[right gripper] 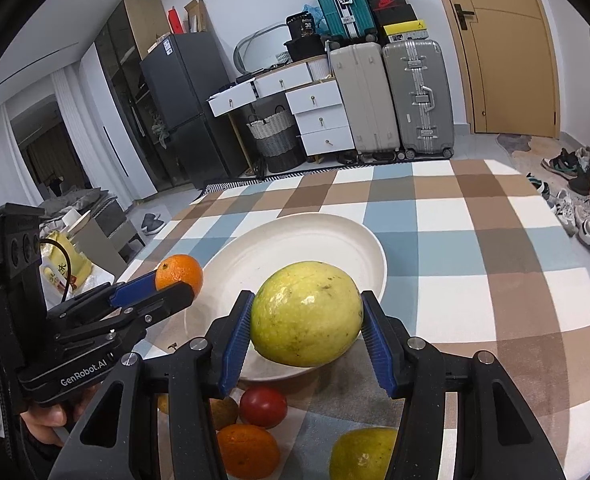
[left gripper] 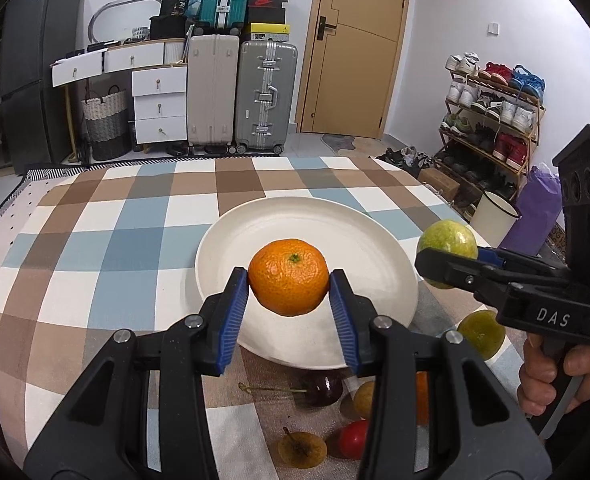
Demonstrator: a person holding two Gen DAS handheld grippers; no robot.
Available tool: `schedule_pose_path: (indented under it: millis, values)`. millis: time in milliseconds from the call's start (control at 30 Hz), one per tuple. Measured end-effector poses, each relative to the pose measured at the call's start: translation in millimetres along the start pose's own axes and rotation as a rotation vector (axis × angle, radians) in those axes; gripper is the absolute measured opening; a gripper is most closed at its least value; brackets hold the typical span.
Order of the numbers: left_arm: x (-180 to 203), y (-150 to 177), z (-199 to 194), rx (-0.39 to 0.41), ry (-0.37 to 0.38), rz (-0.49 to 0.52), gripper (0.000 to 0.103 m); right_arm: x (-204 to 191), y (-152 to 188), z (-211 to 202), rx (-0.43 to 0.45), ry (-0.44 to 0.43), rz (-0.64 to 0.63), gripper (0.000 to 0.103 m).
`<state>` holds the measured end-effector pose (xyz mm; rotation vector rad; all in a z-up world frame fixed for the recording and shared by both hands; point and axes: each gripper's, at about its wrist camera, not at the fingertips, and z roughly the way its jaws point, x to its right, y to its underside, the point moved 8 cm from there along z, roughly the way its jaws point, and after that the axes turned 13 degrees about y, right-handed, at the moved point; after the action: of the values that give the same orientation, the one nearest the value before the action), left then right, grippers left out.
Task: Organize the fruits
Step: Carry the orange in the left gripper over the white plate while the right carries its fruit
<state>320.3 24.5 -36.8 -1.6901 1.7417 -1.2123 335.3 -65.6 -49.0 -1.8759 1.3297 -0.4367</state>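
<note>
Left wrist view shows the left gripper with its jaws clamped on an orange mandarin, held in the air above the near half of the white plate. At the right edge of that view the right gripper carries a yellow-green fruit, also lifted, just beside the plate's right rim. Right wrist view confirms it: the right gripper's jaws press both sides of the yellow-green fruit, which hangs over the near rim of the plate.

The plate itself looks bare, so I judge this to be the carrying step of the first pair, both fruits picked and neither yet set down. More fruit waits on the checked surface on the near side of the plate: a dark cherry with its stem, a red fruit, a brownish one and another green one.

The next move probably calls for lowering each fruit until it rests on the plate, well apart from the other so they don't knock, then letting the jaws spread. Round fruit may roll once released
</note>
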Motion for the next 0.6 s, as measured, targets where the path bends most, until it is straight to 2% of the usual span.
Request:
schedule_pose_path:
  millis: [600]
  values:
    - [2,11,11,-0.036,-0.004,0.02,0.039,-6,10,25,-0.083,-0.027,0.031,0.053]
